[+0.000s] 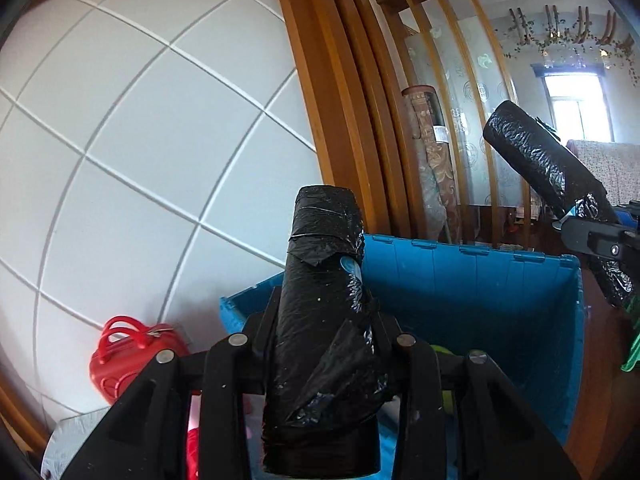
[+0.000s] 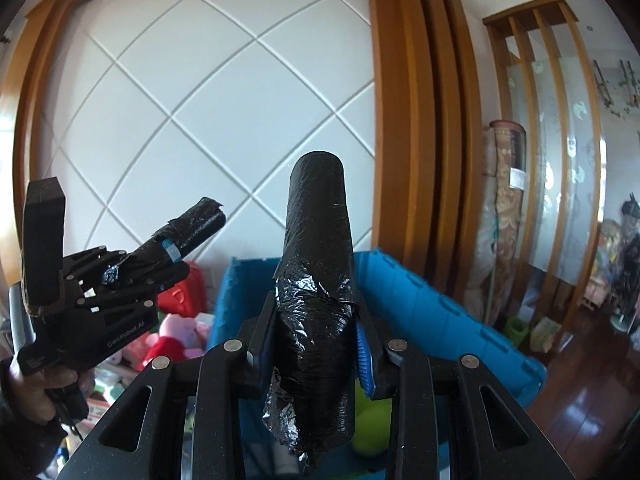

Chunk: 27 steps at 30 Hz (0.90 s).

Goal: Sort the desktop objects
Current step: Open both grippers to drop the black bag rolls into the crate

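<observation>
Two black rolls of bin bags are up in the air at once, one in each gripper, both above a blue crate (image 1: 472,280) that stands by the white panelled wall. The left gripper (image 1: 326,344) has its fingers clamped on the left roll (image 1: 324,300) low on its length, so most of the roll stands clear ahead of the jaws; its loose outer wrap peels at the top. The right gripper (image 2: 316,336) grips the right roll (image 2: 318,272) the same way, blue pads pressing its crinkled middle. From the left wrist the right roll leans in from the right edge of view, over the crate's far right corner; from the right wrist the left gripper, held by a hand (image 2: 32,388), shows off to the left. Holding them near the base probably keeps each roll steady and its free end leading. Toys and a yellow-green ball (image 2: 374,420) lie inside the crate, so the rolls likely go in there next
</observation>
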Tool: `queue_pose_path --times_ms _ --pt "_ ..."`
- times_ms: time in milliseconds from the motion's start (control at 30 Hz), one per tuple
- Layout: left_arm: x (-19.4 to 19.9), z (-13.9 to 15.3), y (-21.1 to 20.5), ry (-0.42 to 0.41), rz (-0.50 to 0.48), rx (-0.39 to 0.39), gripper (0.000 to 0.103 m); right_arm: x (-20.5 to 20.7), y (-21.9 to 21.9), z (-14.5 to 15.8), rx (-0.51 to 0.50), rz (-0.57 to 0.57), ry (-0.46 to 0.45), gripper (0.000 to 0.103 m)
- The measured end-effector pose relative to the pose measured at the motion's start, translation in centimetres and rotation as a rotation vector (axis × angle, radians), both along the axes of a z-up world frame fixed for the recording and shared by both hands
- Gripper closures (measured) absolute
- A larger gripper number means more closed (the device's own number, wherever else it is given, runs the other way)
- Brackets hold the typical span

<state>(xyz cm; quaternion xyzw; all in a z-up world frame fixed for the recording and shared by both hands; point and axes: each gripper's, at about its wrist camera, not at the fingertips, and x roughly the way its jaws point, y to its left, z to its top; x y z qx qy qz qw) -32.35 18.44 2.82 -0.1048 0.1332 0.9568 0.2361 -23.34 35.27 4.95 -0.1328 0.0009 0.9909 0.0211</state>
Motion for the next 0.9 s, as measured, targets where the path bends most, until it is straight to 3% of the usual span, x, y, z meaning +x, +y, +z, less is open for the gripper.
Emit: queue_pose_path --times_ms 300,367,433,467,600,700,900 --pt "-4.1 1.5 6.2 -0.046 0.031 -0.029 0.066 -5.8 5.9 0.8 -0.011 -0.026 -0.083 0.070" --pt "-4.1 2.1 7.0 -0.024 0.052 -0.025 0.055 -7.1 6.9 0.8 -0.015 -0.050 -0.085 0.062" --pt "-3.8 2.8 7.5 0.012 0.079 -0.010 0.026 -7.6 7.7 0.8 -0.026 -0.060 -0.079 0.060" --pt "-3.6 2.9 7.5 0.025 0.093 -0.002 0.022 -7.5 8.0 0.9 -0.035 -0.057 -0.071 0.059" --pt "-3.9 3.8 7.7 0.020 0.111 0.020 0.021 -7.0 8.9 1.0 -0.038 -0.053 -0.047 0.057" --pt "-4.3 3.7 7.4 0.004 0.125 0.021 0.021 -6.5 9.4 0.9 -0.052 -0.051 -0.029 0.050" --pt "-3.8 3.3 5.9 -0.010 0.149 0.023 0.021 -5.1 8.4 0.5 -0.064 -0.031 -0.016 0.049"
